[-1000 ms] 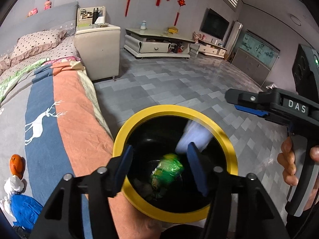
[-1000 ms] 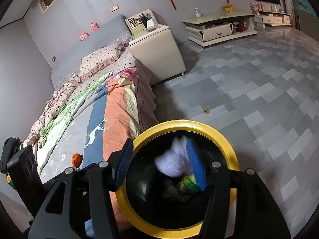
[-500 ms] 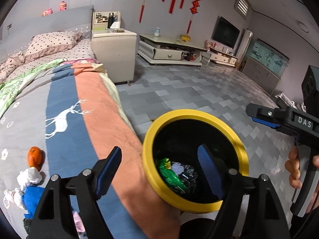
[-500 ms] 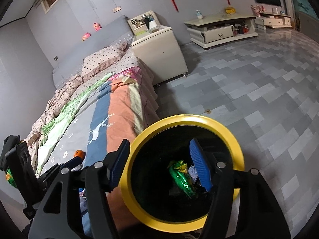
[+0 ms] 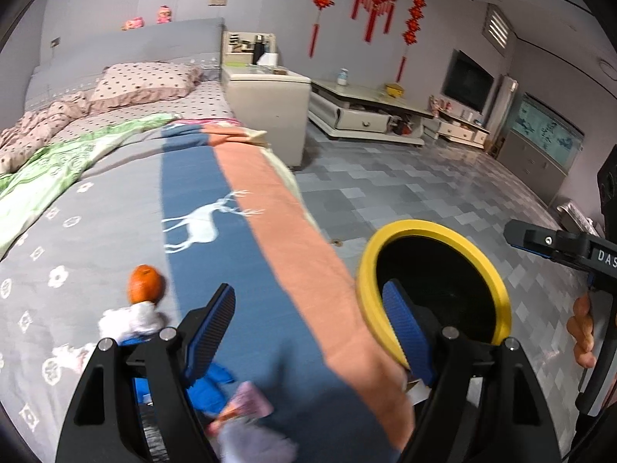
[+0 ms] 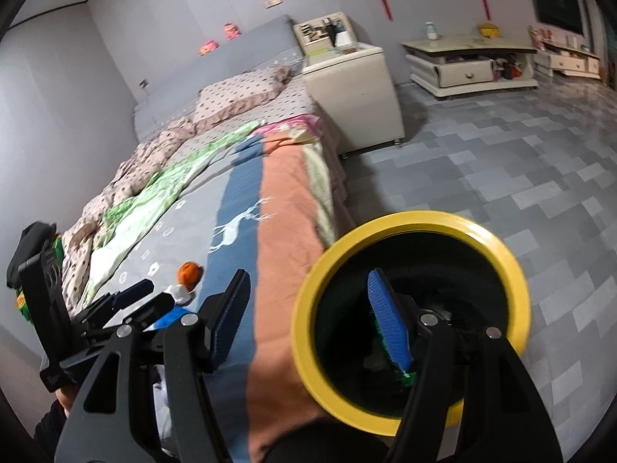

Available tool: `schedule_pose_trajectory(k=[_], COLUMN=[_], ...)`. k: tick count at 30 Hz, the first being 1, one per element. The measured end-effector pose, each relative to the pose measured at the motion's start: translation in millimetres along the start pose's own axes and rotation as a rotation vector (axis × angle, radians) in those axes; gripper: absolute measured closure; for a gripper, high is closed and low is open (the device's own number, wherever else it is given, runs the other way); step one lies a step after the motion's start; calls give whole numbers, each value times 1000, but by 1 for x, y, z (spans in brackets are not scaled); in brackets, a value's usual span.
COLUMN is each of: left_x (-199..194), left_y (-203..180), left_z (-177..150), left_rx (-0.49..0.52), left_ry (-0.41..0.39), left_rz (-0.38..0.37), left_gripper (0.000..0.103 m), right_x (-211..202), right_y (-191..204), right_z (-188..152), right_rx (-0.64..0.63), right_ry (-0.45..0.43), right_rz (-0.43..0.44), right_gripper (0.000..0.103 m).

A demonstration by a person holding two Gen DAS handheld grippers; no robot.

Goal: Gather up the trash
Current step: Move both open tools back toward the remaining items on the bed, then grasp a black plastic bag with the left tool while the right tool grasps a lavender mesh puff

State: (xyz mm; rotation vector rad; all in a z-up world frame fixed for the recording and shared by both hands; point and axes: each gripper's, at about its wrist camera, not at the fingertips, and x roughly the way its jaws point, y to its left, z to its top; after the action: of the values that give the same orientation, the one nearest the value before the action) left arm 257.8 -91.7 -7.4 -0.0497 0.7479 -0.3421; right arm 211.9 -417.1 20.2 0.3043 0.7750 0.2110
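A black bin with a yellow rim stands on the floor against the bed's edge. Green trash lies inside it, mostly hidden. On the bed lie an orange, a white tissue wad, a blue wrapper and a pink wrapper. My left gripper is open and empty above the bed's edge, its right finger over the bin rim. My right gripper is open and empty, its right finger over the bin's mouth.
The bed fills the left, with a cream nightstand beyond it. A low TV cabinet stands at the far wall. Grey tiled floor lies to the right of the bin.
Both grippers have swung left from over the bin toward the bed. The white tissue fell into the bin. The trash on the bed has come closer into view.
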Motion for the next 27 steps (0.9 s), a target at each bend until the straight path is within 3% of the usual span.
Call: schedule_pose_trajectory(k=[13, 27], left_x=[-34, -31], left_y=[75, 106], left_z=[-44, -102], left_rx=[-57, -133], left_ry=[31, 117], left_rz=[98, 113], left_gripper=[27, 27], right_x=[39, 71], right_y=[73, 109], right_z=[-20, -55], right_rx=[-94, -145], right_ry=[84, 197], right_rz=[88, 153], right_gripper=[42, 42])
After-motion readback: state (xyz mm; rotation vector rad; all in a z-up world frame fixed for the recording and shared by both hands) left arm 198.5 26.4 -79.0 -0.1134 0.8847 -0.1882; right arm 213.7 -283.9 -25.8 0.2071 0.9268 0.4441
